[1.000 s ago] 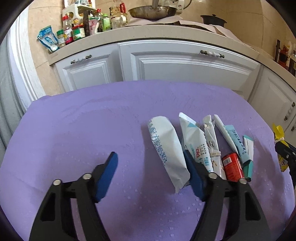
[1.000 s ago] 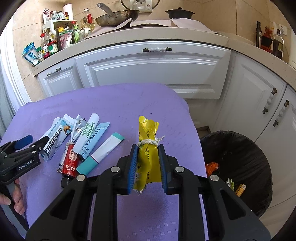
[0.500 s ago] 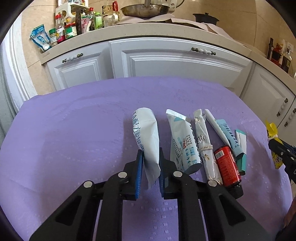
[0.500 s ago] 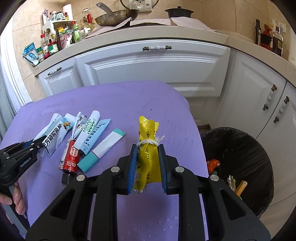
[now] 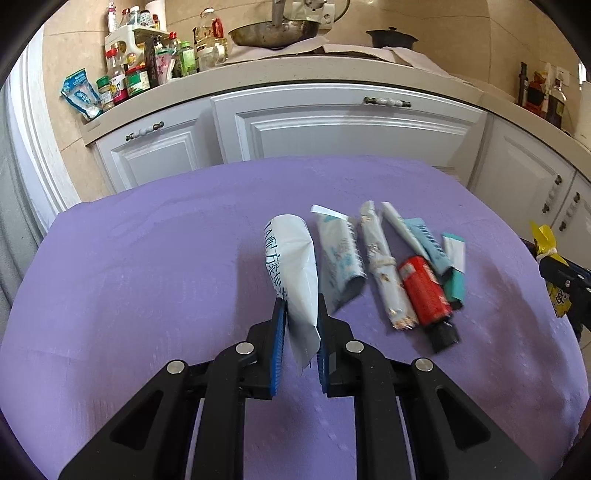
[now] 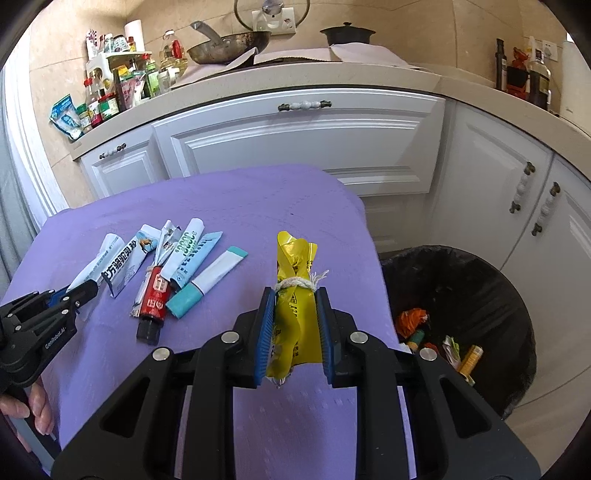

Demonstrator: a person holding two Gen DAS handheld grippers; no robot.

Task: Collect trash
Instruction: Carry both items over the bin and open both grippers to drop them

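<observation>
Crinkled white plastic, printed with blue characters, made up the pouch (image 5: 293, 266) pinched between the blue pads of the left gripper (image 5: 299, 314), whose jaws had just closed narrowly onto it; its far end stood up off the purple cloth (image 5: 147, 280). The right gripper (image 6: 293, 308) was clamped on one yellow wrapper (image 6: 293, 291), a glossy crumpled bundle tied round the middle with a white string, held above the cloth's right part. That made two pieces of trash in the tongs, one each.

Six more pieces lay on the cloth in a loose fan just right of the held pouch: a flattened white and blue sachet (image 5: 340, 262), a long rolled paper packet (image 5: 384, 273) bound with twine, a red tube with a black cap (image 5: 424, 291), a slim white sachet (image 5: 400, 229), a pale blue packet (image 5: 428, 243) and a white and teal tube (image 5: 455, 269). Several of them overlapped or touched.

The cloth was soft and faintly embossed, draped over a table. Beside the table's right edge, on the floor, stood one round bin with a black liner (image 6: 480, 280), and a few orange, green and yellow scraps lay in it. Behind ran white panelled cabinets (image 6: 295, 147) under a beige counter (image 6: 332, 77) crowded with jars and bottles, a wok (image 6: 229, 46) and a dark lidded pot (image 6: 347, 35). Beige tiles covered the wall. Fingers of one hand (image 6: 33, 406) showed at the lower left of the right wrist view
</observation>
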